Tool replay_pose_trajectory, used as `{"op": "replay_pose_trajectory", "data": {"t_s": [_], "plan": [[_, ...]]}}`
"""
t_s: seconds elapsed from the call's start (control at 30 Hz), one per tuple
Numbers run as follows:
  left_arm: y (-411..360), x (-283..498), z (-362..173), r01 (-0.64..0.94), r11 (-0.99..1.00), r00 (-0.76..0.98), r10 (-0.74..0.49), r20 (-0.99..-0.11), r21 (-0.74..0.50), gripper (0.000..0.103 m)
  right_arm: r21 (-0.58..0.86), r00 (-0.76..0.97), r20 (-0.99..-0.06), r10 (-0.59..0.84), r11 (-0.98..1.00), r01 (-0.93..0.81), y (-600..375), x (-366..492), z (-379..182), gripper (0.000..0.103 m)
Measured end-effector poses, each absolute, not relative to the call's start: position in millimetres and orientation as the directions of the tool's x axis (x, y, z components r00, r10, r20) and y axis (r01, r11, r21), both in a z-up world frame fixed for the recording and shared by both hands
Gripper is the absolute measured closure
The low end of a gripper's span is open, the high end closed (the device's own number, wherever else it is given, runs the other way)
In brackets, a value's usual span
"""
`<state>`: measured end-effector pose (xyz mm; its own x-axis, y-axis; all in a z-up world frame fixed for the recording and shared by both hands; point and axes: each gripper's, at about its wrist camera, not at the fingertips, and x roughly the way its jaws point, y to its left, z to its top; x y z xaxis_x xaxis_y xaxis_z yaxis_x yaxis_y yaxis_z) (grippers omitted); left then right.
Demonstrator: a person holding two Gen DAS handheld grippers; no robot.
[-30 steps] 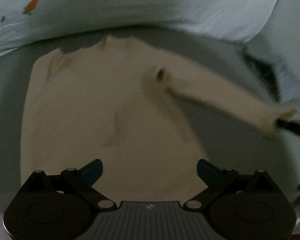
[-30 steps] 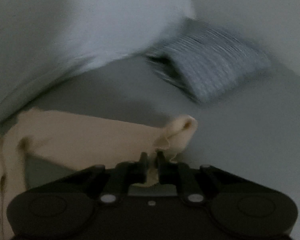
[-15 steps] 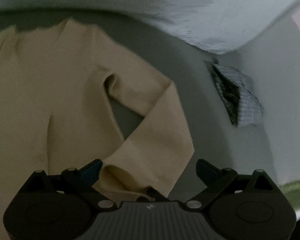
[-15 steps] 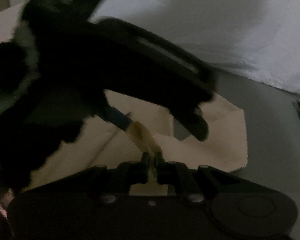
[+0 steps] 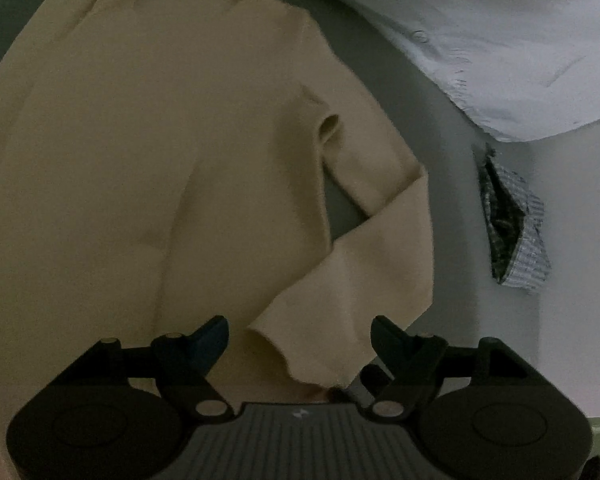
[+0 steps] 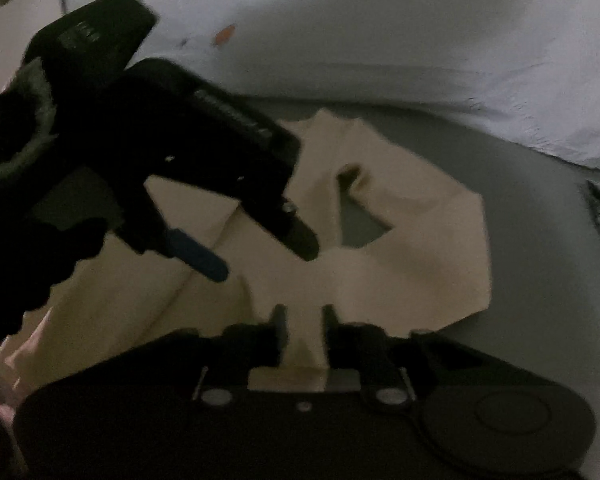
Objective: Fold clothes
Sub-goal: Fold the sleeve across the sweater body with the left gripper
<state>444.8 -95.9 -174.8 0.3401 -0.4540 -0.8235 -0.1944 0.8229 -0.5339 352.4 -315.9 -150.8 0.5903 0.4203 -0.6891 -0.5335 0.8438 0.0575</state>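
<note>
Left gripper (image 5: 299, 338) at lower centre of the left view, jaws wide but closing, the cuff (image 5: 300, 356) of the folded sleeve (image 5: 364, 264) lying between them and not yet pinched. Cream sweater (image 5: 140, 160) spread flat across the left and middle of the frame on a grey surface (image 5: 452, 240); sleeve bent back at the elbow toward the body, likely so the arm ends up lying over the torso for a narrower fold. White bedding (image 5: 500, 40) along the upper right, a striped grey cloth (image 5: 516, 232) at the right edge, well apart from the sweater.

Right gripper (image 6: 303, 320) at lower centre of the right view, jaws opening, cuff (image 6: 304, 344) between them with the pads seemingly no longer pressing: probably a release after laying the sleeve in place. Left gripper (image 6: 260, 248) reaching in from the upper left, fingers spread above the sleeve (image 6: 400, 264), perhaps to take over or press it down.

Only the right view shows both tools together and the small orange mark (image 6: 224, 35) on the bedding (image 6: 380, 20). Only the left view shows the whole sweater body, the neckline at the top and the striped cloth in full.
</note>
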Motion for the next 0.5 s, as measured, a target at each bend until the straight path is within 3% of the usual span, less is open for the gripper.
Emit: {"op": "replay_pose_trajectory", "data": {"t_s": [0.07,0.23,0.27,0.37,0.43,0.5], "plan": [[-95.1,442.1,-179.5,-0.201,0.824,0.331,-0.452,-0.828,-0.53,0.024,0.025,0.574,-0.699,0.425,0.817,-0.575,-307.4,346.1,-155.5,0.062],[-95.7,437.0,-180.8,-0.179,0.832,0.33,-0.452,-0.829,-0.525,0.024,-0.177,0.595,-0.737,0.319,0.759,-0.626,-282.5,338.6,-176.7,0.062],[-95.8,436.2,-180.2,-0.175,0.832,0.331,-0.454,-0.827,-0.527,0.024,-0.174,0.598,-0.734,0.322,0.762,-0.624,-282.8,339.9,-175.5,0.064],[-92.7,434.5,-179.7,-0.184,0.819,0.334,-0.468,-0.818,-0.544,0.024,-0.167,0.608,-0.722,0.331,0.769,-0.617,-284.0,343.6,-171.5,0.098],[-90.9,433.1,-177.1,-0.171,0.787,0.339,-0.518,-0.785,-0.593,0.022,-0.155,0.632,-0.695,0.343,0.787,-0.597,-289.4,345.5,-165.1,0.1],[-89.8,431.0,-172.8,-0.148,0.747,0.349,-0.574,-0.741,-0.648,0.013,-0.078,0.627,-0.68,0.381,0.812,-0.578,-297.6,346.1,-152.1,0.101]]}}
